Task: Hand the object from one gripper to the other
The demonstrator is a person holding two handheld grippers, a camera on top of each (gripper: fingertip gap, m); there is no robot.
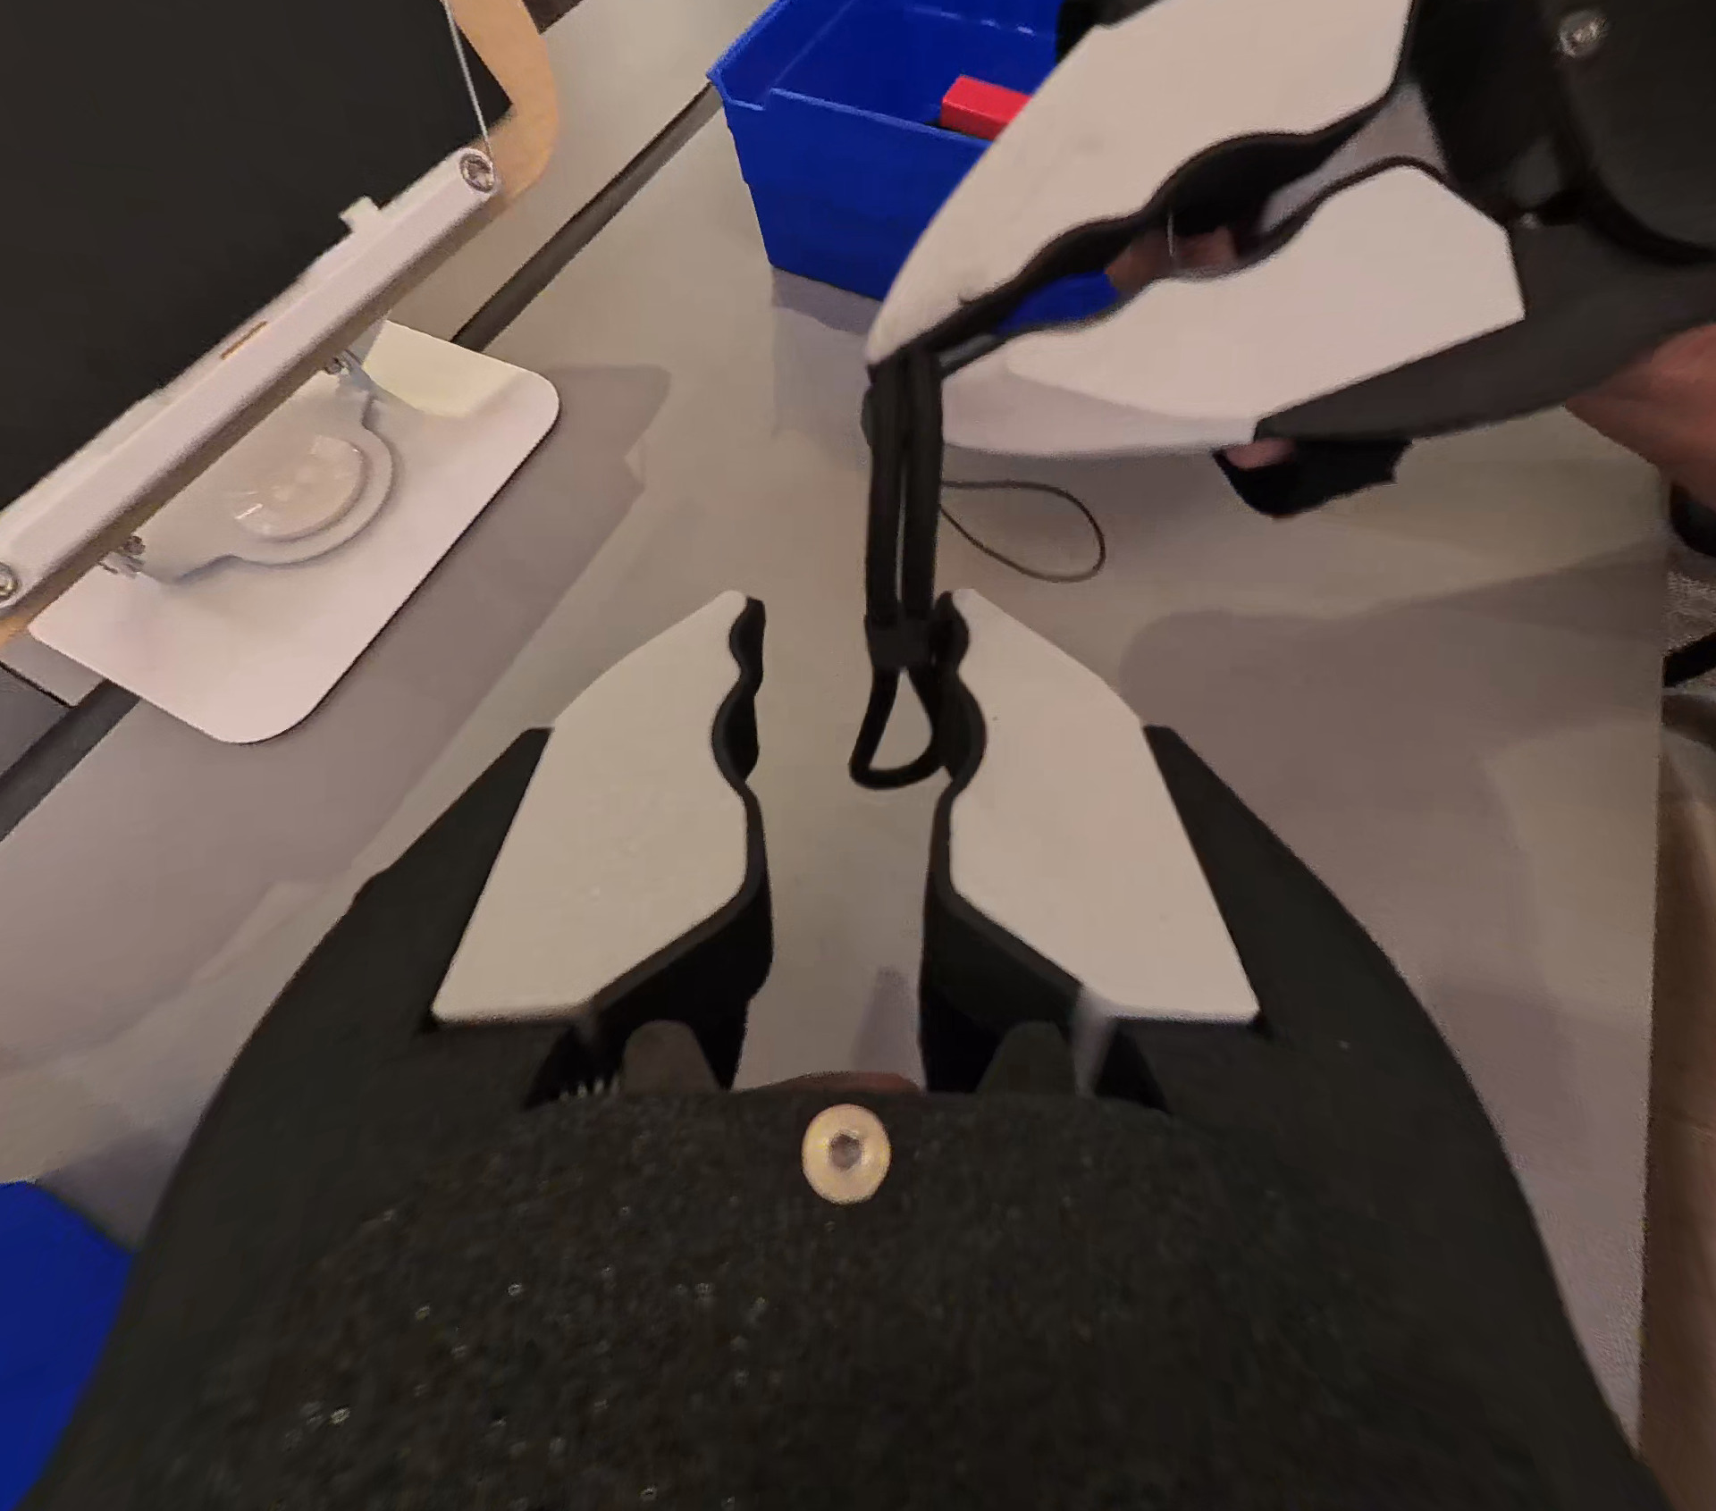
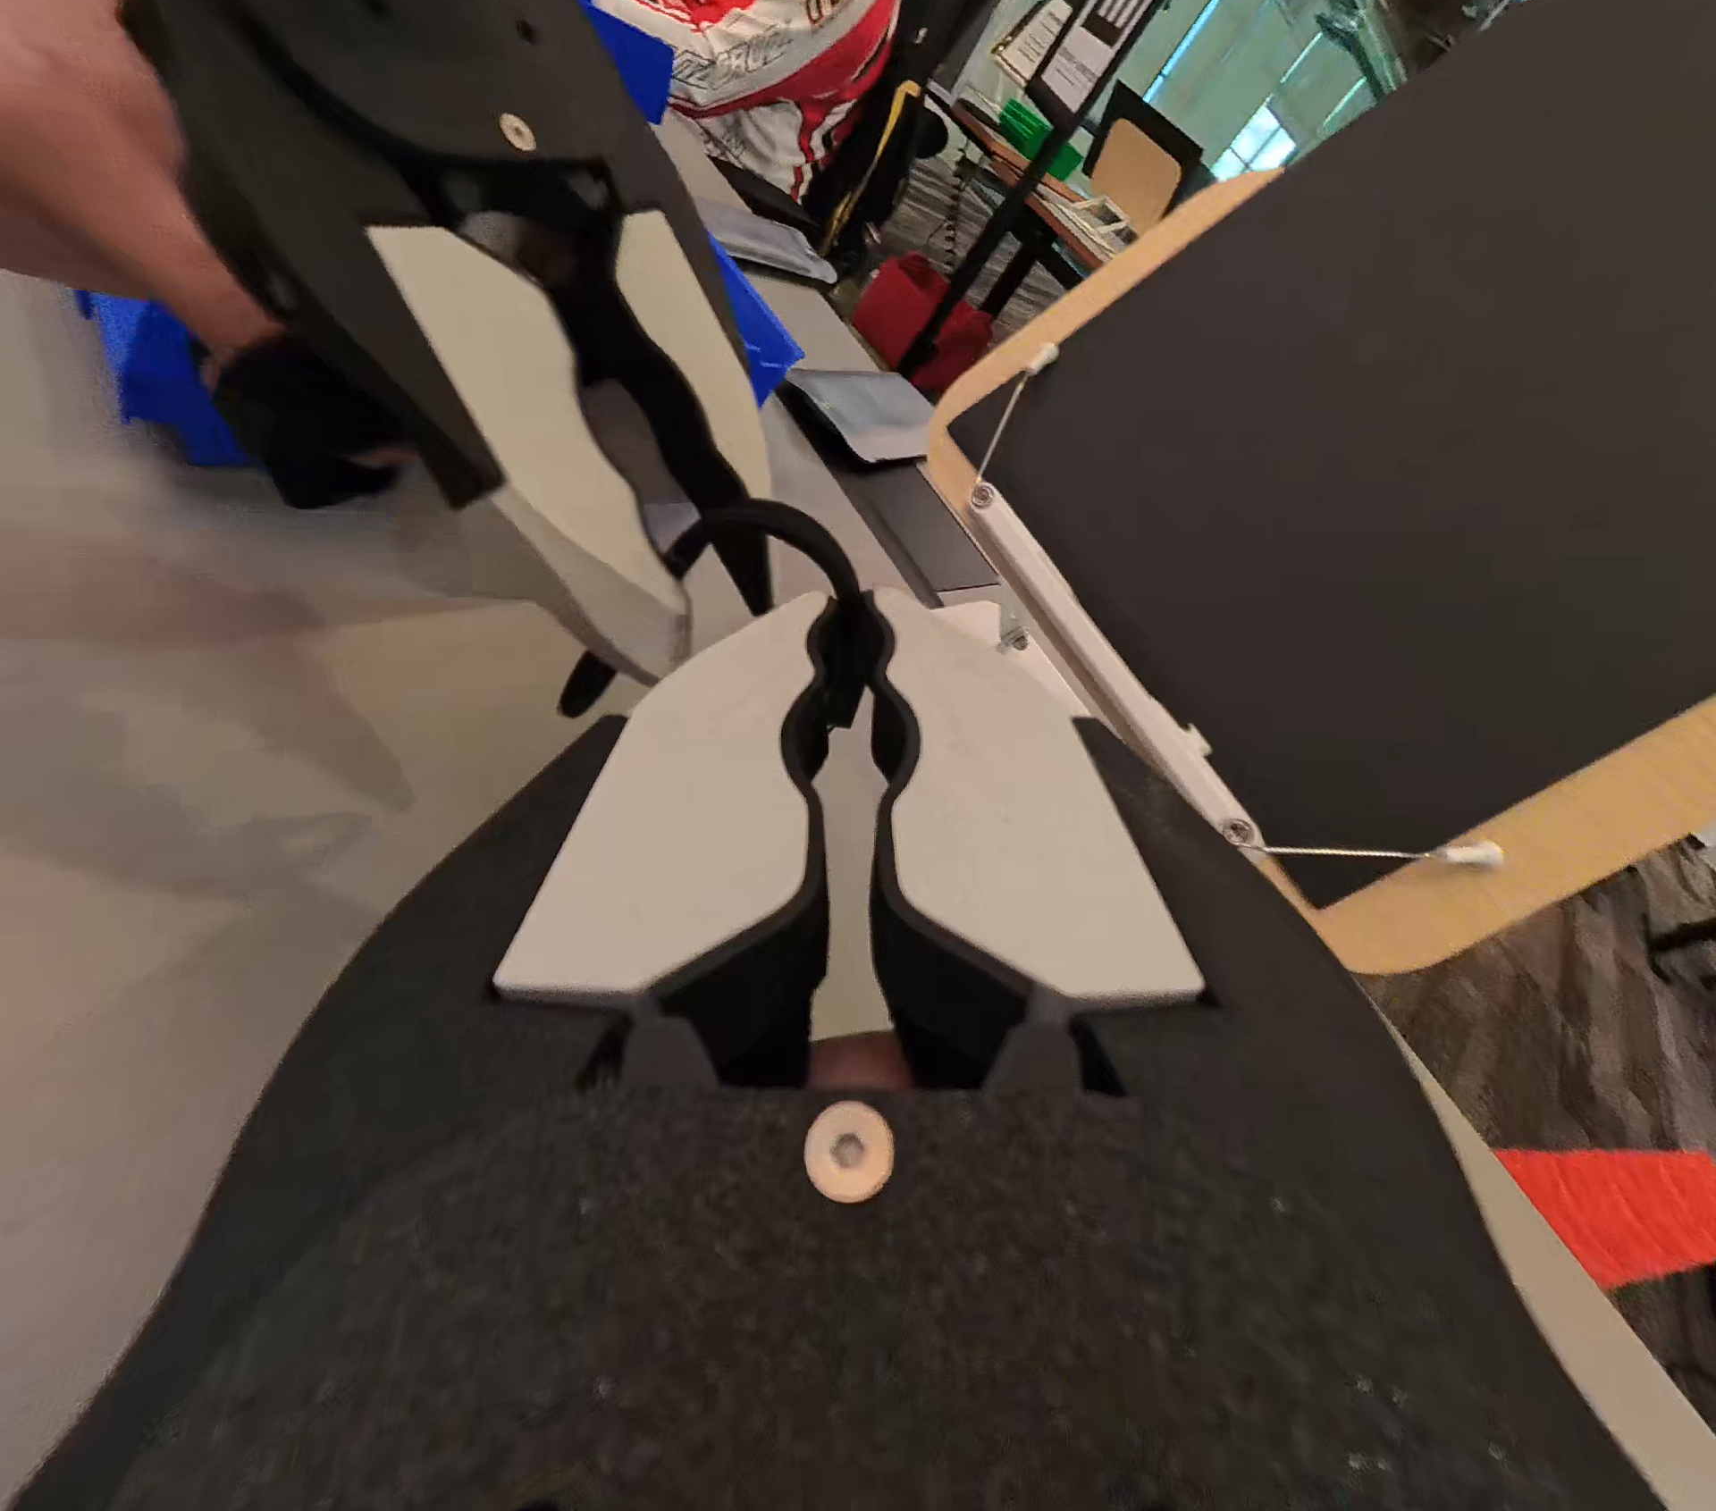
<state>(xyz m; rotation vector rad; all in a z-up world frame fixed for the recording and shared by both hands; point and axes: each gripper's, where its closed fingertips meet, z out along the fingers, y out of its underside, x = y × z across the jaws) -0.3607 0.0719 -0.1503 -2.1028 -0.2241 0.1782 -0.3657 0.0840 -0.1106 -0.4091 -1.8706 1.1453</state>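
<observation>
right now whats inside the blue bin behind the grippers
In the blue bin, a red block shows against the near wall. The right gripper covers the bin's right part, so anything else there is hidden.

Left wrist view: sits just behind the left gripper [image 1: 854, 622], looks forward and down along its fingers at the grey table [image 1: 650, 501]; blue bin [image 1: 836, 185] far, tablet stand [image 1: 306, 501] at left.
Right wrist view: sits just behind the right gripper [image 2: 850, 612], tilted, faces across the table [image 2: 186, 724] toward the room; tablet [image 2: 1346, 445] close at right.
Nearness: both close, own fingers fill the lower frame.
Shared: black cord [image 1: 896, 482] [image 2: 789, 529], each other's gripper, tablet, table.
</observation>
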